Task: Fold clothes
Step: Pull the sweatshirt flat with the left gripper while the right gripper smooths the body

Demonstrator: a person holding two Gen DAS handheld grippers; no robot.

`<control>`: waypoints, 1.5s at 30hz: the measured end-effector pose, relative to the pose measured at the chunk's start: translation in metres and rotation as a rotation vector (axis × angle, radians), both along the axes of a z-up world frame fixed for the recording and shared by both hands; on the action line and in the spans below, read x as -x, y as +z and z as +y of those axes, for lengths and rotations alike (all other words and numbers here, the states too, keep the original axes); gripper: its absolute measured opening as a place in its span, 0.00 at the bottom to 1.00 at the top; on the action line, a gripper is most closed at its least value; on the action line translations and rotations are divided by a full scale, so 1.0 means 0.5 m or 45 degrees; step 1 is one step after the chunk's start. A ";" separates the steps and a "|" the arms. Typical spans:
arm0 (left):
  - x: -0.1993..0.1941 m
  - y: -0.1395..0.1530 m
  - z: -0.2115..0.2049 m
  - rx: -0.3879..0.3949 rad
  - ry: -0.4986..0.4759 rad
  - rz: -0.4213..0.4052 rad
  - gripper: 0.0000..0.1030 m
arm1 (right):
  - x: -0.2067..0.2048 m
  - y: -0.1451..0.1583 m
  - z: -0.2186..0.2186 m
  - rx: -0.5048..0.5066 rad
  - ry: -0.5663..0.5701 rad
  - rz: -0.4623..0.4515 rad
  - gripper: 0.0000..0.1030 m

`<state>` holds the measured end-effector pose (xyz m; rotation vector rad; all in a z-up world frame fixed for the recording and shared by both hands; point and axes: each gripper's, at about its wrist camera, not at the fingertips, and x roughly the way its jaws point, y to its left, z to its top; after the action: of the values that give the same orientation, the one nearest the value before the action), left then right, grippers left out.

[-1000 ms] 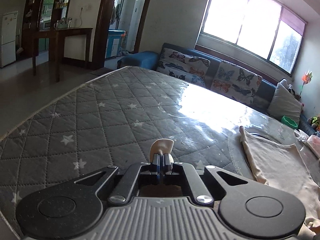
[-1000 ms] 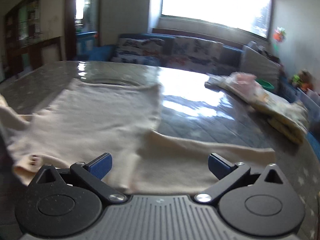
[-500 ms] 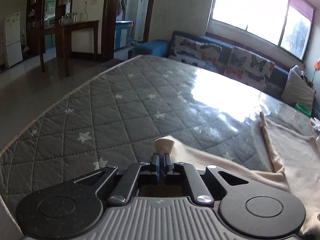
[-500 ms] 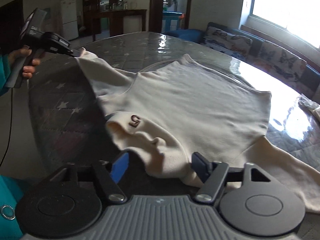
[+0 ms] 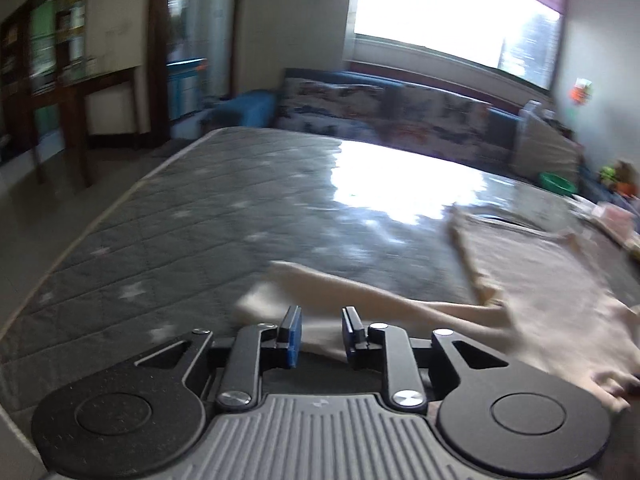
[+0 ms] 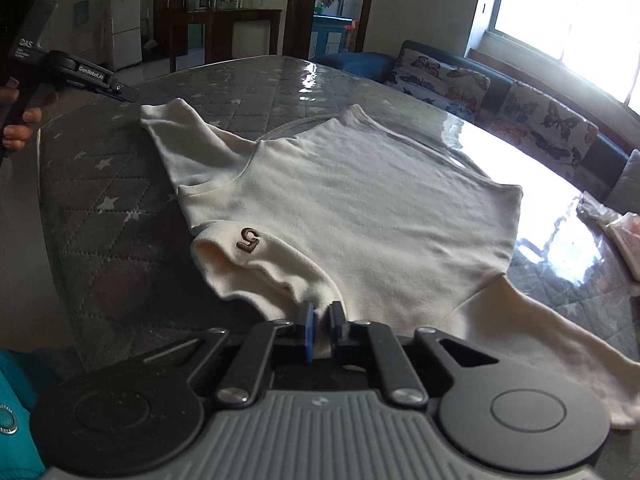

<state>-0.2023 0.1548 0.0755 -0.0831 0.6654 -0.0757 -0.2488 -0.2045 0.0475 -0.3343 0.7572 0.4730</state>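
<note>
Daylight pours in from the window (image 5: 456,20), which is blown out to white, and throws a hard glare patch on the far, glossy part of the table cover (image 5: 400,184). The left wrist view is smeared by motion blur throughout. The right wrist view is sharp, with glare on the far right, dim near-left corners and lines bending at the edges.

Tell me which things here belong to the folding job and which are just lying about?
Job: cream long-sleeved top; left gripper, open over a sleeve; right gripper, nearly closed on the collar.
Lying about: butterfly-print sofa; white fridge; pale packet.
</note>
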 end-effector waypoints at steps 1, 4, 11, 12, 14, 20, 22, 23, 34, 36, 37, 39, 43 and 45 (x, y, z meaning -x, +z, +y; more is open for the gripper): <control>0.002 0.002 -0.029 0.014 -0.075 0.002 0.29 | 0.002 0.002 -0.002 0.005 -0.001 -0.004 0.05; 0.010 0.005 -0.118 0.053 -0.309 0.007 0.30 | 0.007 0.005 -0.009 0.014 0.006 0.010 0.04; 0.014 -0.021 -0.312 0.036 -0.752 0.050 0.32 | 0.011 0.002 -0.011 0.024 0.015 0.024 0.04; 0.014 -0.030 -0.333 0.025 -0.796 0.063 0.32 | 0.012 0.002 -0.011 0.024 0.018 0.026 0.04; 0.013 -0.049 -0.368 -0.002 -0.865 0.087 0.31 | 0.017 -0.001 -0.011 0.027 0.031 0.035 0.04; 0.033 -0.093 -0.389 -0.050 -0.945 0.128 0.30 | 0.023 0.010 -0.026 -0.011 0.065 0.054 0.07; 0.038 -0.091 -0.383 -0.049 -0.955 0.126 0.30 | 0.020 0.022 -0.035 -0.052 0.046 0.043 0.08; 0.040 -0.089 -0.381 -0.049 -0.960 0.125 0.30 | 0.015 0.026 -0.038 -0.077 0.030 0.035 0.08; 0.041 -0.032 -0.366 -0.044 -1.005 0.057 0.31 | 0.003 0.035 -0.065 -0.173 -0.005 0.052 0.17; 0.035 -0.010 -0.373 -0.043 -1.006 0.012 0.31 | -0.009 0.053 -0.097 -0.186 -0.084 0.017 0.21; 0.030 -0.001 -0.379 -0.040 -1.004 -0.008 0.31 | -0.018 0.055 -0.114 -0.176 -0.134 0.000 0.23; 0.017 0.007 -0.397 -0.024 -1.003 -0.026 0.31 | -0.038 0.057 -0.149 -0.159 -0.231 -0.028 0.23; -0.008 -0.012 -0.454 -0.018 -1.026 -0.005 0.31 | -0.079 0.027 -0.217 -0.137 -0.407 -0.032 0.26; -0.017 -0.029 -0.483 -0.025 -1.046 0.019 0.31 | -0.096 0.007 -0.247 -0.132 -0.478 -0.019 0.26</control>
<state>-0.1938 -0.0865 0.0608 0.2143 0.6800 -0.8586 -0.2008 -0.3280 0.0509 -0.0940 0.7578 0.1542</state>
